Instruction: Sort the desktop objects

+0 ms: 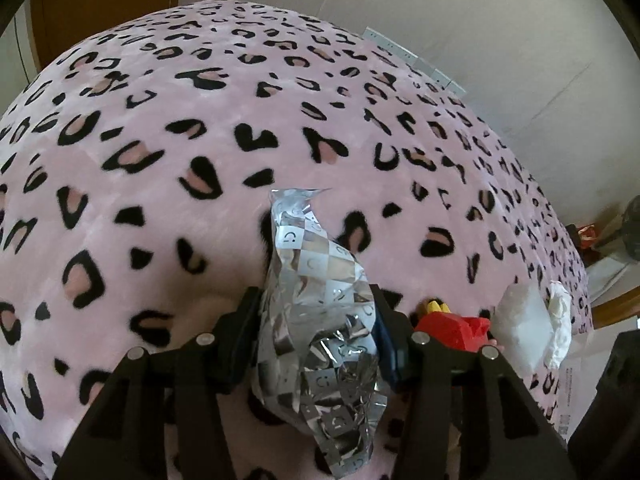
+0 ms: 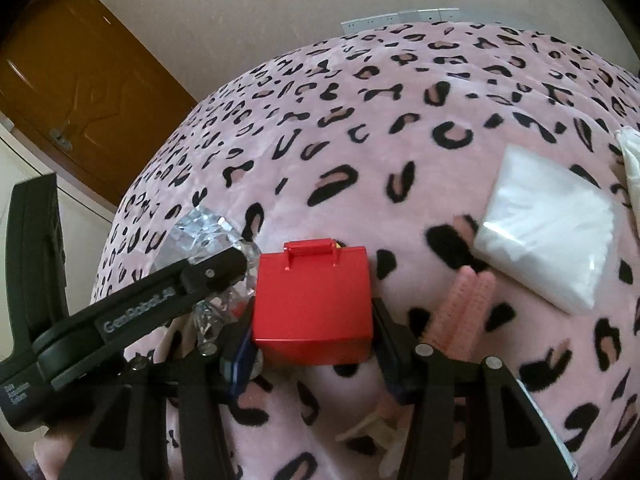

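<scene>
Two hand-held claws work over a bed covered with a pink leopard-print blanket [image 1: 168,128]. The left claw [image 1: 316,312] is clamped on a crinkled silver foil bag [image 1: 316,300], its pads pressing both sides of the bag, which sticks out ahead of the fingertips and trails back under them. The right claw [image 2: 312,320] is clamped on a small red box with a handle [image 2: 312,296], held between its pads just ahead of the fingers.

In the right wrist view the left claw and the foil bag sit close to the left of the red box, almost touching it. To the right of the right claw, near its fingers, lie two pink hair rollers [image 2: 464,312] side by side. Further right and ahead is a white packet of tissues [image 2: 548,240], with a crumpled white item [image 2: 632,152] at the frame edge beyond it. A beige hair clip [image 2: 372,428] lies under the right claw.

The sorting looks to be at an early or middle stage: two things are gripped but not set down anywhere, no tray or bin is visible, and the rollers, tissues, clip and white item lie loose on the blanket
</scene>
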Available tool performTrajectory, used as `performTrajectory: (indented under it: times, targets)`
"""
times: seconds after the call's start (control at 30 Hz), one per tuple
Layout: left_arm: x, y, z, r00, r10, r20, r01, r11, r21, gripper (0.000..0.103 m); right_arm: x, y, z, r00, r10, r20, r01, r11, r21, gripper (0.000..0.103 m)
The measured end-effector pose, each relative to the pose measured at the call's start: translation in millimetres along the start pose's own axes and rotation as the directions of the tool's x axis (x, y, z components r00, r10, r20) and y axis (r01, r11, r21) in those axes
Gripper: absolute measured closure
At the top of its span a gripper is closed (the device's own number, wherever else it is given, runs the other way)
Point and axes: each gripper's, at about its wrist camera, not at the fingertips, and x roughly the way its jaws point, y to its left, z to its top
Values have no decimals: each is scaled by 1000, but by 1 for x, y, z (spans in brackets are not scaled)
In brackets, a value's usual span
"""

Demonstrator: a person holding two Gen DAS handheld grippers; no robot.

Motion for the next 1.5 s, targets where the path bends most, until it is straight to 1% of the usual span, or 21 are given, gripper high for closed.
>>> performTrajectory:
  times: [0.07, 0.2, 0.37, 0.5, 0.6, 0.73, 0.83, 1.03, 1.23, 1.5]
  targets:
    - [-7, 1, -4, 1000, 0, 9, 0, 1000, 13, 51, -5, -1, -3, 1000, 0, 5, 0, 1000, -6, 50]
    - [-22, 7, -14, 999, 31, 30, -32, 999, 35, 51, -10, 3, -8, 1000, 4, 18, -4, 1000, -13, 50]
    - [-49, 17, -30, 994, 90, 57, -93, 993, 66, 51, -24, 9, -16, 999, 19, 32, -18, 1000, -22, 50]
    - [-68, 20, -43, 989, 130, 70, -136, 986, 91, 51, -37, 16, -25, 999, 15, 42, -14, 999, -40, 50]
    - [-79, 19, -52, 986, 149, 75, -157, 981, 112, 51, -46, 20, -33, 999, 17, 45, -15, 999, -45, 50]
    - [-91, 14, -65, 985, 153, 74, -162, 978, 134, 51, -58, 24, -47, 999, -6, 53, 9, 998, -63, 50]
    - [-99, 7, -74, 985, 152, 75, -162, 975, 152, 51, -64, 22, -57, 999, -16, 43, 19, 998, -58, 50]
    - [-123, -18, -88, 986, 142, 89, -157, 966, 206, 51, -90, 11, -74, 999, -30, 46, 32, 999, -36, 50]
    - [-143, -44, -100, 988, 121, 98, -142, 958, 248, 51, -121, -2, -82, 996, -57, 74, 58, 998, -12, 50]
    - [-168, -84, -116, 988, 95, 125, -131, 938, 322, 51, -167, -20, -89, 987, -89, 132, 87, 996, 21, 50]
